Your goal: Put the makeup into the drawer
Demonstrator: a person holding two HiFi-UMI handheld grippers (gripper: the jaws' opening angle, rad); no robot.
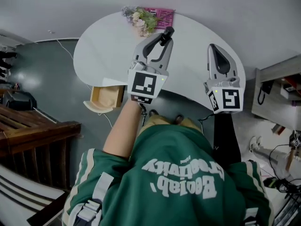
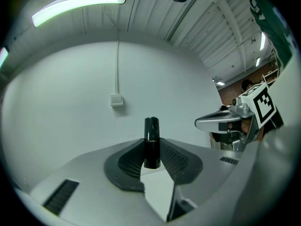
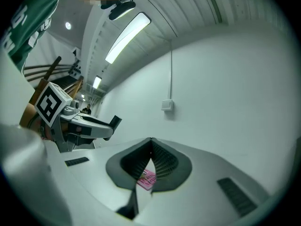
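A black makeup tube (image 2: pixel 151 140) stands upright between the pads of my left gripper (image 2: pixel 151 149), which is shut on it. In the head view the left gripper (image 1: pixel 164 36) is held level above the white table (image 1: pixel 108 51), and the tube (image 1: pixel 167 32) sticks out at its tip. To its right, my right gripper (image 1: pixel 212 48) hangs over the table's near edge. Its fingertips meet with nothing between them (image 3: pixel 150 141). An open wooden drawer (image 1: pixel 106 98) juts out under the table's left front.
A bunch of artificial flowers (image 1: pixel 141 19) and a pink booklet (image 1: pixel 163 17) lie at the table's far edge. Wooden furniture (image 1: pixel 33 131) stands at the left and a grey cabinet (image 1: pixel 277 93) at the right. A wall switch (image 2: pixel 116 100) is ahead.
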